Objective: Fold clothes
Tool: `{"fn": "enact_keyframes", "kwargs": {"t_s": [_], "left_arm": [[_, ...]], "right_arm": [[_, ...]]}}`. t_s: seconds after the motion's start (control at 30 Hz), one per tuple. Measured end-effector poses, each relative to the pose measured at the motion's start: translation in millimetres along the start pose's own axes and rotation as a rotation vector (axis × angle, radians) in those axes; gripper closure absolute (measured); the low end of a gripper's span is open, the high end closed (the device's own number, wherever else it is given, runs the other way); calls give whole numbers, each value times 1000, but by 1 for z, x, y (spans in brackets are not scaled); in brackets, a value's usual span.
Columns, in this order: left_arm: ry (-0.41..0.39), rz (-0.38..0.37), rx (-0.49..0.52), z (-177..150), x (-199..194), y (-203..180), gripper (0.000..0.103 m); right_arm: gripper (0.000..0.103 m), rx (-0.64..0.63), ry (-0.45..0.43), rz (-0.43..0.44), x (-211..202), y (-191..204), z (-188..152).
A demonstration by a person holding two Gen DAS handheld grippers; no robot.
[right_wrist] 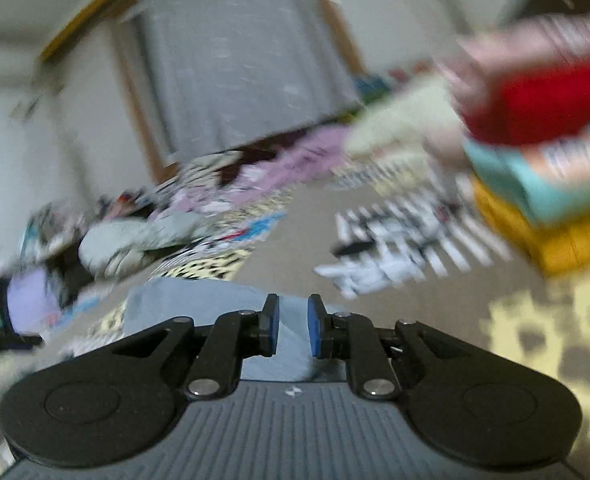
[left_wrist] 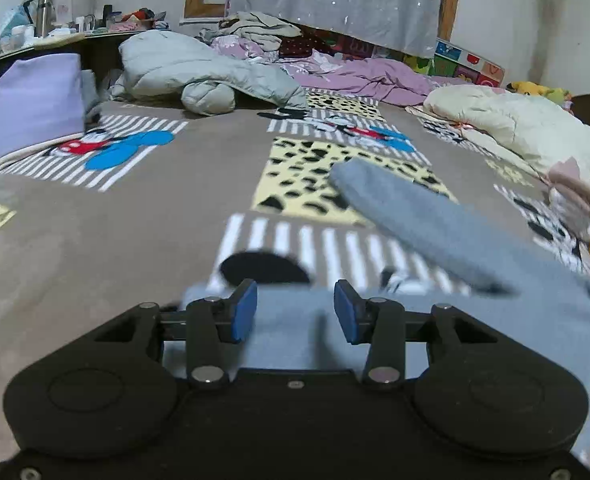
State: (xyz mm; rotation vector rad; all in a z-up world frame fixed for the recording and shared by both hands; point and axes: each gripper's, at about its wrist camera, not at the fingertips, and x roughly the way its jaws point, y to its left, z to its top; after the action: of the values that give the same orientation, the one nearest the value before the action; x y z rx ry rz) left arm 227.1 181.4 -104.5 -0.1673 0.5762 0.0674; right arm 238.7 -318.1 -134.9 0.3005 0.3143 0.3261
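Soft blue-grey garment (left_wrist: 435,224) spread on the patterned bed cover (left_wrist: 95,240), by its near edge.
Left gripper (left_wrist: 295,312): 2 blue pads apart, empty, over the fleecy cloth. Right gripper (right_wrist: 293,326): pads narrowly apart, gripping nothing. Folded clothes stack (right_wrist: 555,176) near the cover's right edge.

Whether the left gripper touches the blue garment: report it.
Cannot tell. Left wrist view: left gripper stands open, blue garment behind its pads; blur hides contact or gap.
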Motion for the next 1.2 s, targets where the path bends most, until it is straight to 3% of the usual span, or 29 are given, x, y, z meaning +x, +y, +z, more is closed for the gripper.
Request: {"fn": "enact_keyframes", "kwargs": {"t_s": [0.07,0.17,0.3,0.43,0.57,0.73,0.97,1.07,1.1,1.17,1.2], "left_arm": [[14,9,30,-8,-1,12,61],[13,19,71,-9,1,25,60],[7,10,103,-11,2,37,58],[20,-37,75,-12,11,47,58],[35,-39,65,-13,21,54,77],[3,-74,33,-11,15,57,80],[-42,-156,-111,-5,6,74,80],[-25,-151,-112,-6,9,74,80],[-20,-151,-112,-7,10,73,80],[-18,-157,-109,-7,10,72,80],[-18,-158,-111,-7,9,72,80]], "right_arm": [[85,-132,20,50,-1,29,5],[77,-305,183,164,23,80,3],[69,-358,358,287,60,134,-4],[58,-413,454,265,93,166,-13],[61,-251,536,208,117,157,-15],[101,-261,506,138,114,158,-32],[101,-273,402,112,107,163,-24],[101,-334,373,143,103,168,-14],[98,-369,370,173,105,173,-13],[75,-530,365,222,102,187,-13],[46,-618,384,240,104,194,-16]]}}
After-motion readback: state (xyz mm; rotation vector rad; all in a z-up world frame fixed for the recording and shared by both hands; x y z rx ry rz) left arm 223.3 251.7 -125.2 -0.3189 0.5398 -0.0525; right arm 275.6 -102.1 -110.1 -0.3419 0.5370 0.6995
